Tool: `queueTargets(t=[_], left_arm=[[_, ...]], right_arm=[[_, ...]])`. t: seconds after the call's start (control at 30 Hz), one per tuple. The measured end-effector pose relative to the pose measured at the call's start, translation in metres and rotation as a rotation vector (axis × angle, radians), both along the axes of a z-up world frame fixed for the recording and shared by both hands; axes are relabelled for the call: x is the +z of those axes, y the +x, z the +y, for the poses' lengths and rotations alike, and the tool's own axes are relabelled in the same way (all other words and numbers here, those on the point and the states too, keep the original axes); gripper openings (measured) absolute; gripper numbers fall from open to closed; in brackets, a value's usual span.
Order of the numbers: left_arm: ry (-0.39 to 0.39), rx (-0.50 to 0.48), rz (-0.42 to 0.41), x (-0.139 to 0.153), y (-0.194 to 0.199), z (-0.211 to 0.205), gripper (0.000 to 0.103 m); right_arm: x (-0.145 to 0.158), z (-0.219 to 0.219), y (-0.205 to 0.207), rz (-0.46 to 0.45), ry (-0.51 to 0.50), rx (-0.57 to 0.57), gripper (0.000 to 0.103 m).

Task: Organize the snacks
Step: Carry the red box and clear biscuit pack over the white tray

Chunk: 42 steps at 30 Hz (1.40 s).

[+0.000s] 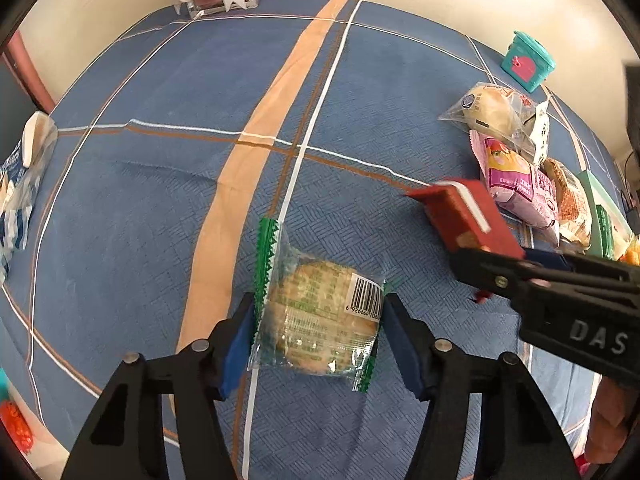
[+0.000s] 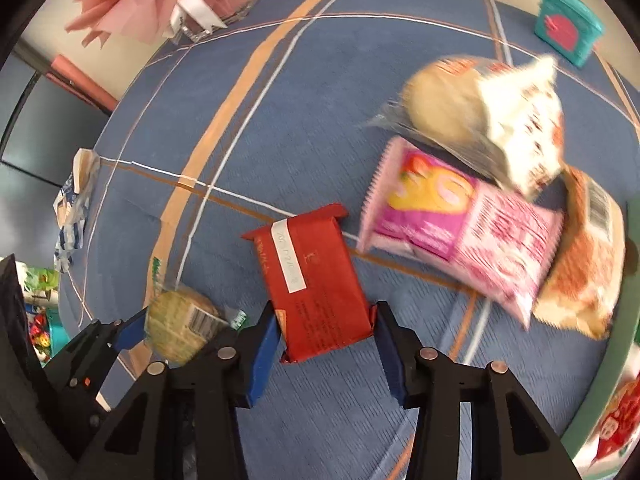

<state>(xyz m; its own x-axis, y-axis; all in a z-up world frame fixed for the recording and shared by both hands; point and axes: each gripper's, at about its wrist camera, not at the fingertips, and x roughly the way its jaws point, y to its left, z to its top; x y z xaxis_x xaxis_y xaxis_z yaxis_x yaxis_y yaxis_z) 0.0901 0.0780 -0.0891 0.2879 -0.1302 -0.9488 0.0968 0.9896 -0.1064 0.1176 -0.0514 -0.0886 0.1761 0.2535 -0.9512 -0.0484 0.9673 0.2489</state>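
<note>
Left wrist view: the left gripper (image 1: 318, 336) has its 2 blue pads against the sides of a clear-wrapped round cake (image 1: 320, 316) lying on the blue cloth (image 1: 160, 160). The right gripper (image 2: 326, 340) clamps a red packet (image 2: 316, 280). A pile of snacks (image 2: 480, 200) lies just beside it, to the right.

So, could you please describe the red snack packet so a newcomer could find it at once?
On the blue plaid cloth, left of the snack pile led by a pink packet, lies the red packet, between the right gripper fingers. Only it is solid red with a white sticker strip.
</note>
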Motion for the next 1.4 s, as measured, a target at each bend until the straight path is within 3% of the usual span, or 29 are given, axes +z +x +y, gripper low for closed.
queueTargets(t=[0.4,0.7,1.13,1.4], left_arm=[[-0.049,0.049,-0.014,0.027,-0.016,-0.002,0.06],[-0.079,0.053,-0.046,0.053,-0.027,-0.017,0.06],[-0.114,0.017,-0.115,0.097,-0.036,-0.073,0.06],[-0.113,-0.039,-0.144,0.118,-0.04,-0.121,0.06]], right_arm=[[0.024,-0.052,-0.043,-0.044,0.071,-0.06,0.048],[0.042,-0.065,-0.069,-0.075,0.115,-0.115,0.048],[0.09,-0.114,-0.111,-0.212,0.115,-0.208,0.048],[0.103,-0.153,-0.125,-0.247,0.144,-0.297,0.048]])
